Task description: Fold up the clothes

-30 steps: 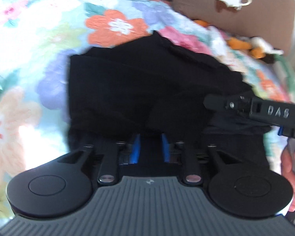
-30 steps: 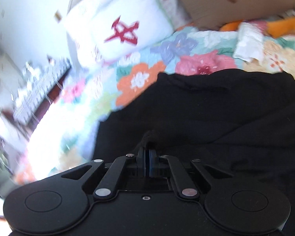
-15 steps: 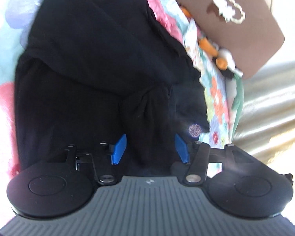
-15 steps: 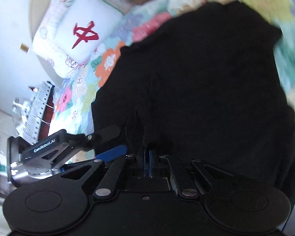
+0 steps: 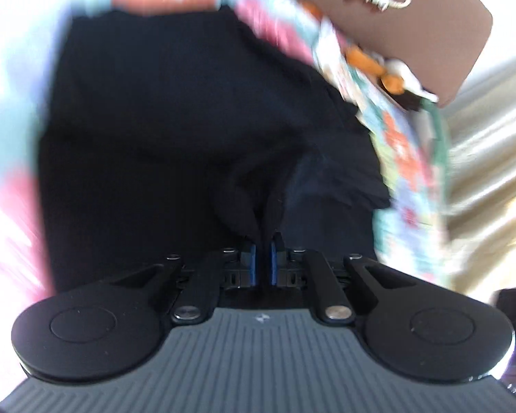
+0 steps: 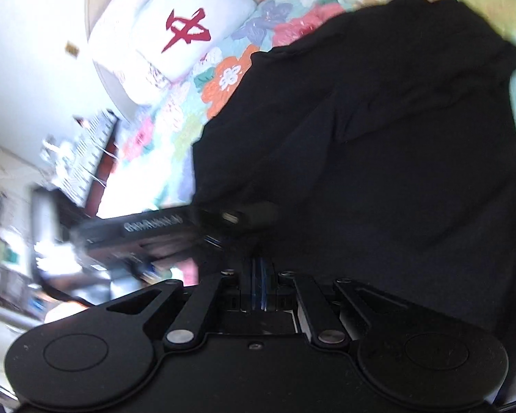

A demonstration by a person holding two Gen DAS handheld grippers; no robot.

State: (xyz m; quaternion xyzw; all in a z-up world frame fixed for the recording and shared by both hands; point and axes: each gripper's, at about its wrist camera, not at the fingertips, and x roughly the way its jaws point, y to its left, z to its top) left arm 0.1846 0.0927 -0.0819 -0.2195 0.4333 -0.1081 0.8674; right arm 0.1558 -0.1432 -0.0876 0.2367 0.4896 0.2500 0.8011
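The black garment (image 5: 175,130) lies spread across the floral quilt (image 6: 223,79); the left gripper (image 5: 263,241) pinches a bunched fold of it at the near edge; the right gripper (image 6: 259,268) is clamped on the cloth beside it; a white pillow (image 6: 175,24) sits at the far corner.

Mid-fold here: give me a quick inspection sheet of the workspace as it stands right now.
Surface: floral quilt on a bed.
Job's things: black garment spread over the quilt, a bunched fold rising into each gripper.
Clutter: white pillow with a red character; orange plush toys by a brown headboard.
Grippers: left gripper and right gripper both shut on the garment.
Cables: nothing seen.
Surroundings: pale curtain; blurred furniture beside the bed.
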